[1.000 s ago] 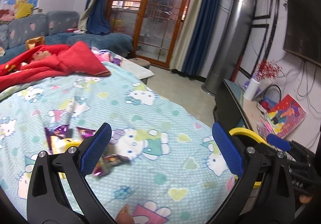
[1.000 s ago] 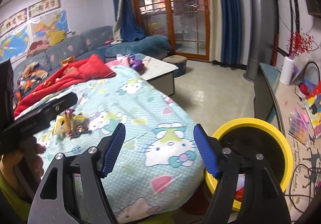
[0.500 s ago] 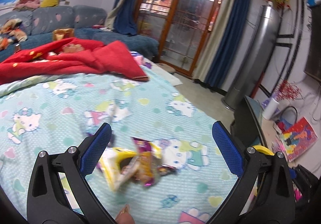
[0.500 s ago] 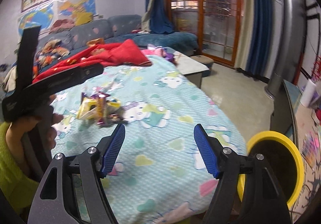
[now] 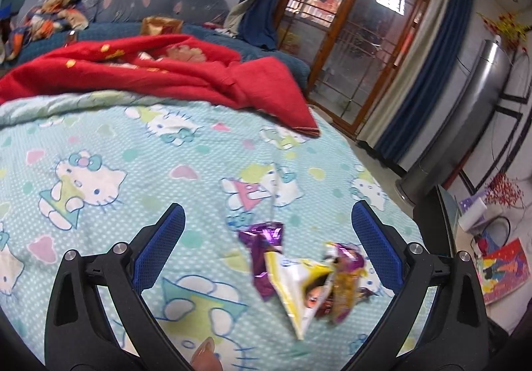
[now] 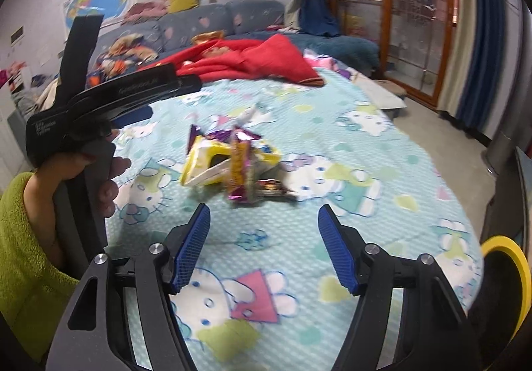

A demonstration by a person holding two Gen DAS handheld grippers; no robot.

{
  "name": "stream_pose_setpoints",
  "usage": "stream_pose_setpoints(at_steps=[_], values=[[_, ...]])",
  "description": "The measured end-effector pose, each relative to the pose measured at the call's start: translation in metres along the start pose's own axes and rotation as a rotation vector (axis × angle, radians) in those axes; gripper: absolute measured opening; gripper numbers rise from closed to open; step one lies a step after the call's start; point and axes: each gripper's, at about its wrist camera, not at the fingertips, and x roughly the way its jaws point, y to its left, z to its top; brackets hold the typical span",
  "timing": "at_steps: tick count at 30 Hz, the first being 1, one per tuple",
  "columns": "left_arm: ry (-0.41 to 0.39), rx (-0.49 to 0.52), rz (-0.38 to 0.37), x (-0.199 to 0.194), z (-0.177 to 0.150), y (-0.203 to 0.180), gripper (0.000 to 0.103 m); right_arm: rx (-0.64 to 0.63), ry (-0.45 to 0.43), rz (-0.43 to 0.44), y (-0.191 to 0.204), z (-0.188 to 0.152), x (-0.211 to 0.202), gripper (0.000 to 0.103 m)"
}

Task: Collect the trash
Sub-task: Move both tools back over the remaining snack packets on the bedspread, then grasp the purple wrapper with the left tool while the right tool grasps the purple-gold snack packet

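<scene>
A small pile of crumpled snack wrappers (image 5: 299, 274), purple, yellow and white, lies on a pale blue cartoon-cat bedspread (image 5: 99, 144). The left gripper (image 5: 267, 249) hovers near the pile with its blue-padded fingers spread wide and holding nothing. The right gripper (image 6: 264, 249) is just short of the pile, fingers also wide apart and empty. A red blanket (image 6: 252, 63) lies at the far end. A yellow-rimmed bin (image 6: 508, 264) stands at the right edge.

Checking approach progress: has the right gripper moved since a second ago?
Yes. The right gripper has swung left, away from the yellow bin and toward the wrappers.
</scene>
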Motion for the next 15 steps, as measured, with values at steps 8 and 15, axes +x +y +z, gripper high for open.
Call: stream_pose_setpoints(at_steps=[8, 15], values=[[0.097, -0.151, -0.092, 0.019, -0.007, 0.032, 0.061, -0.001, 0.034, 0.034, 0.016, 0.016, 0.037, 0.055], [0.159, -0.230, -0.173, 0.036, -0.014, 0.038, 0.049, 0.016, 0.060, 0.037, 0.018, 0.028, 0.063, 0.051]])
